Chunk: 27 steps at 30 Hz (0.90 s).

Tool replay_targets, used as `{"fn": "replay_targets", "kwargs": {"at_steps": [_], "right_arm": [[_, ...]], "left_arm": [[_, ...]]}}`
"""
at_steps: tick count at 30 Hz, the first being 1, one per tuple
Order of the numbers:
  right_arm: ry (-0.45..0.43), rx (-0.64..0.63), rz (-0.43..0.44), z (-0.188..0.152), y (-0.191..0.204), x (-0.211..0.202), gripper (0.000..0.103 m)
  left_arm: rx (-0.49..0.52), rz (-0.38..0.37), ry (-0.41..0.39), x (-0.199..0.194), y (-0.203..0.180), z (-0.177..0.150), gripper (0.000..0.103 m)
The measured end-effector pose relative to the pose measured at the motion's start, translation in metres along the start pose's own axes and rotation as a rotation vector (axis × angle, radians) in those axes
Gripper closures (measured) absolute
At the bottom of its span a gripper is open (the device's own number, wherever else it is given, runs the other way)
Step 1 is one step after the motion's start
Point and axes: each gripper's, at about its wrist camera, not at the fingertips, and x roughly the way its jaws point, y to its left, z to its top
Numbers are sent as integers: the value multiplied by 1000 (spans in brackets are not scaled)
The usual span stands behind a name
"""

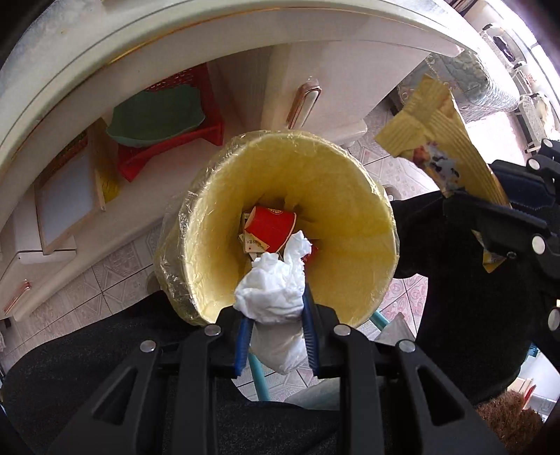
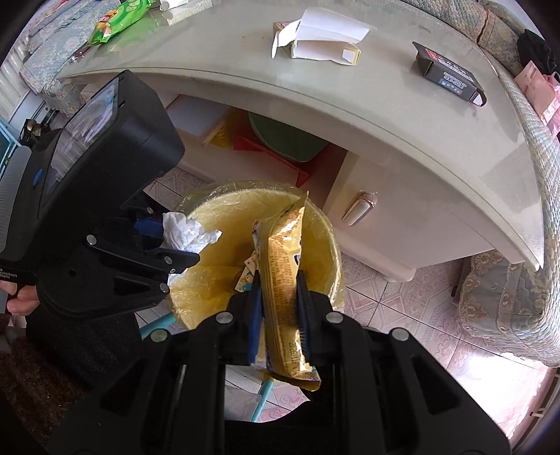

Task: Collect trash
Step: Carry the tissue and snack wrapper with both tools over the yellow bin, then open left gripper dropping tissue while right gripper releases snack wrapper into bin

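Crumpled white tissue wad (image 1: pixel 271 290) pinched between the blue-padded fingers (image 1: pixel 242 344) of the left gripper (image 1: pixel 274 315), hanging right over the open mouth of the round yellow trash bin lined with clear plastic film (image 1: pixel 343 196). Flattened yellow snack wrapper with printed text (image 2: pixel 283 280) clamped on its narrow edges by the right gripper (image 2: pixel 278 297), upper end reaching over the same bin's rim (image 2: pixel 329 224). Both grippers pointing steeply down, side by side above the bin, each pressed tight on its piece. At the bin's bottom: a red paper cup (image 1: pixel 271 225) on its side, plus small scraps of card just beside it. Bin standing on a pale patterned tile floor (image 2: pixel 395 301), just in front of a cream cabinet with a glass-topped curved counter (image 2: pixel 437 147). In the cabinet's open shelf, a red plastic basket (image 1: pixel 168 154) with a green dish (image 1: pixel 154 119) in it. On the counter, well apart: a torn-open white carton (image 2: pixel 318 38), a black box (image 2: pixel 449 75), a green snack bag (image 2: pixel 119 17).
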Motion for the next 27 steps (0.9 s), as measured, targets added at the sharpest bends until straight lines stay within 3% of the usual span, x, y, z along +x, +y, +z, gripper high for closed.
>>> {"fn": "replay_targets", "kwargs": {"at_steps": [3, 13, 27], "right_arm": [[25, 12, 5, -2, -3, 21, 85], [111, 48, 53, -8, -7, 80, 85], [195, 87, 93, -16, -6, 129, 85]], "left_arm": [[-38, -41, 21, 17, 8, 4, 77], [-86, -58, 123, 72, 18, 12, 77], [-122, -76, 234, 121, 31, 24, 77]]}}
